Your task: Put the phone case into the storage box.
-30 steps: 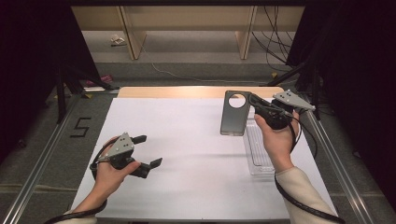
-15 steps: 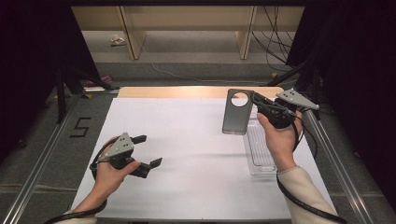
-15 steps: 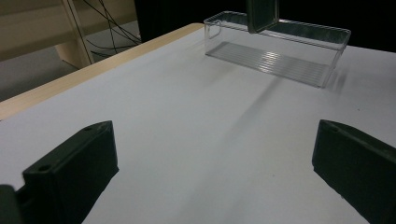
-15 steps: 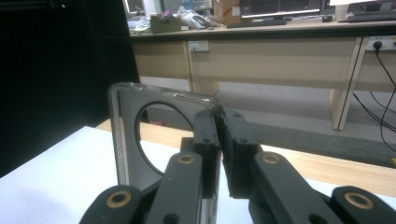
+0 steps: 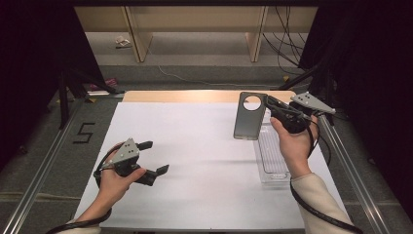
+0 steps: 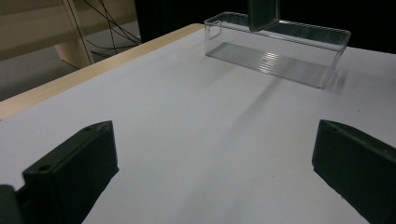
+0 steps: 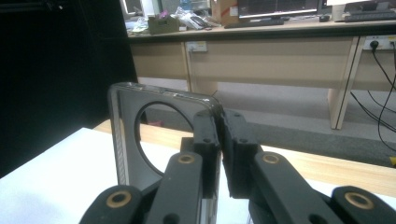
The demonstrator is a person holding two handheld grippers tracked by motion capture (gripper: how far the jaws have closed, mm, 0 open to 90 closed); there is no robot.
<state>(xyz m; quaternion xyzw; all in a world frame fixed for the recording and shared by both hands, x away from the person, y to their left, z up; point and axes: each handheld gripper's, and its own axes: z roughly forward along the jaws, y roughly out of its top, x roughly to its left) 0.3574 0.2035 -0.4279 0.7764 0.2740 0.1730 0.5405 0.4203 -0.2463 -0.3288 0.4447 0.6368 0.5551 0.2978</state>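
A dark grey phone case (image 5: pixel 248 119) with a round camera hole hangs upright above the far end of a clear plastic tray (image 5: pixel 272 163). My right gripper (image 5: pixel 269 102) is shut on the case's right edge. In the right gripper view the case (image 7: pixel 140 140) stands edge-on, pinched between the right gripper's (image 7: pixel 220 140) two black pads. My left gripper (image 5: pixel 155 157) rests low over the white mat at the near left, open with nothing between its fingers. From the left gripper (image 6: pixel 212 140) view, the tray (image 6: pixel 280 51) lies ahead with the case's (image 6: pixel 264 14) lower end over it.
The white mat (image 5: pixel 195 146) covers the table, with a wooden strip (image 5: pixel 185 96) along its far edge. Metal rails (image 5: pixel 44 175) run down both sides. Cables (image 5: pixel 287 39) hang beyond the far right corner.
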